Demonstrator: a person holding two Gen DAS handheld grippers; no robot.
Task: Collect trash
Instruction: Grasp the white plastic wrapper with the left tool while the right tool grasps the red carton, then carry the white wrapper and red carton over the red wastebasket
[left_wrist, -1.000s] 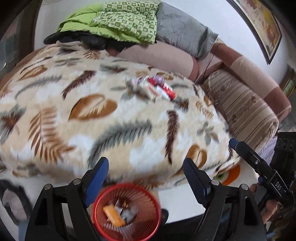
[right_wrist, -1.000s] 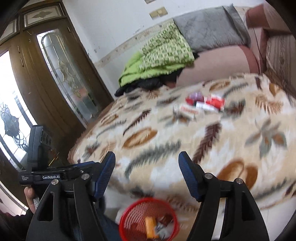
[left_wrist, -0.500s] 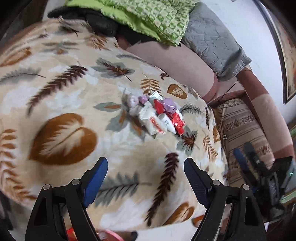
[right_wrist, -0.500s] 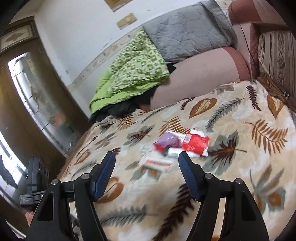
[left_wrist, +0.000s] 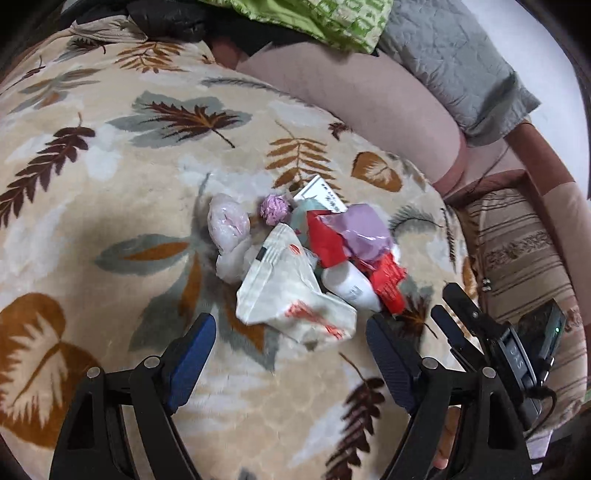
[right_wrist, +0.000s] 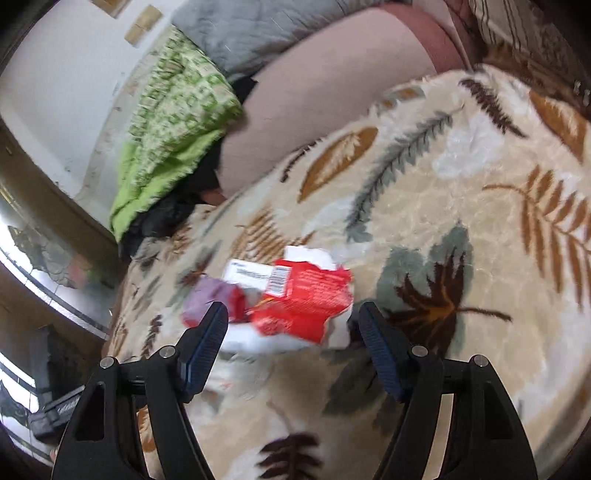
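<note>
A heap of trash lies on a leaf-patterned blanket (left_wrist: 110, 206). In the left wrist view it holds a cream wrapper with red print (left_wrist: 291, 295), a red wrapper (left_wrist: 384, 284), a purple wrapper (left_wrist: 365, 232), a crumpled purple ball (left_wrist: 274, 209), a clear plastic bag (left_wrist: 227, 225) and a white card (left_wrist: 321, 194). My left gripper (left_wrist: 291, 354) is open, just short of the cream wrapper. In the right wrist view the red wrapper (right_wrist: 306, 299) lies just beyond my open right gripper (right_wrist: 291, 332), which also shows in the left wrist view (left_wrist: 465, 314).
A pink cushion (left_wrist: 362, 96), a grey quilt (left_wrist: 454, 62) and a green checked blanket (left_wrist: 325, 18) lie behind the heap. A striped sofa seat (left_wrist: 524, 258) is at the right. A glass door (right_wrist: 37, 258) stands at the left of the right wrist view.
Both grippers have moved up from over the red basket to the trash heap on the blanket. The basket has dropped out of view. Both stay open.
</note>
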